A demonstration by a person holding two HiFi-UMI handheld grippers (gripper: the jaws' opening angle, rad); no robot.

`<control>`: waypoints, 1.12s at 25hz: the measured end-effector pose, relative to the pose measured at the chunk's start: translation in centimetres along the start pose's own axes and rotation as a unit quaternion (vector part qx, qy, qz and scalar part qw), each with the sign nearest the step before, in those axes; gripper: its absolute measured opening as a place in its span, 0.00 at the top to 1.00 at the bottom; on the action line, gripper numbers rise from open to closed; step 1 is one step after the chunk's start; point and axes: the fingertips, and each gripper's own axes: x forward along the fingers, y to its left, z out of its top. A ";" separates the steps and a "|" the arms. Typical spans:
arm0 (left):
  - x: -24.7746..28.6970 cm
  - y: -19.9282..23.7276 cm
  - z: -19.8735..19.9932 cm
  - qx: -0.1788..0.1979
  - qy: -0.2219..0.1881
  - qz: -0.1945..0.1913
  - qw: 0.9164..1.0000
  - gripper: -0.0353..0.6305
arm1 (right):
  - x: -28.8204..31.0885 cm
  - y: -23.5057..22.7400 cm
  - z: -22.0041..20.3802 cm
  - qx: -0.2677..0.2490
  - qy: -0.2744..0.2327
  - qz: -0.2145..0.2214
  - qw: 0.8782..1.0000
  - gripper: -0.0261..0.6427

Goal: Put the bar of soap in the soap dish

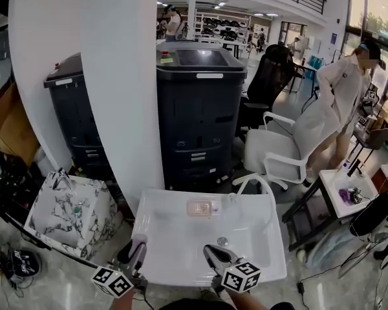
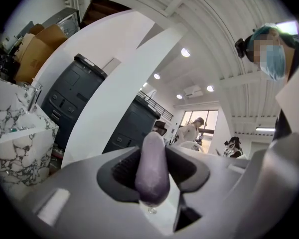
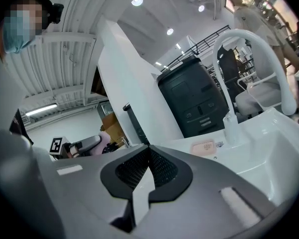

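Currently: left gripper (image 2: 152,179), jaws clamped on purple soap (image 2: 153,158). Right gripper (image 3: 148,154), jaws together, nothing between. Pink soap dish (image 3: 206,147) ahead of right gripper, apart, on sink (image 3: 269,148) rim beside faucet (image 3: 249,39).

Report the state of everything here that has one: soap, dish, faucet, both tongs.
left tongs: shut on the bar of soap.
right tongs: shut, nothing between them.
bar of soap: gripped, not yet in the dish.
soap dish: empty, lying on the back rim of the sink.
faucet: off, no water seen running.
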 end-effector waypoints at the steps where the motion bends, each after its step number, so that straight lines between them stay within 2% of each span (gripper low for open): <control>1: 0.7 -0.1 -0.1 0.002 0.004 -0.001 1.000 0.64 | 0.1 -0.5 0.0 0.003 0.002 -0.001 1.000 0.96; 12: 9.0 0.0 -1.5 0.039 0.043 -0.022 0.998 0.64 | 1.9 -5.3 0.8 0.024 0.021 0.000 0.999 0.96; 19: 13.5 -0.3 -2.4 0.075 0.081 -0.034 0.993 0.64 | 4.0 -7.7 0.7 0.043 0.034 0.012 0.998 0.96; 23: 15.9 -0.6 -2.6 0.109 0.106 -0.051 0.987 0.64 | 5.0 -8.5 0.4 0.053 0.043 0.017 0.998 0.96; 28: 19.0 -0.8 -3.0 0.168 0.141 -0.076 0.973 0.64 | 6.1 -9.6 -0.1 0.065 0.055 0.022 0.996 0.96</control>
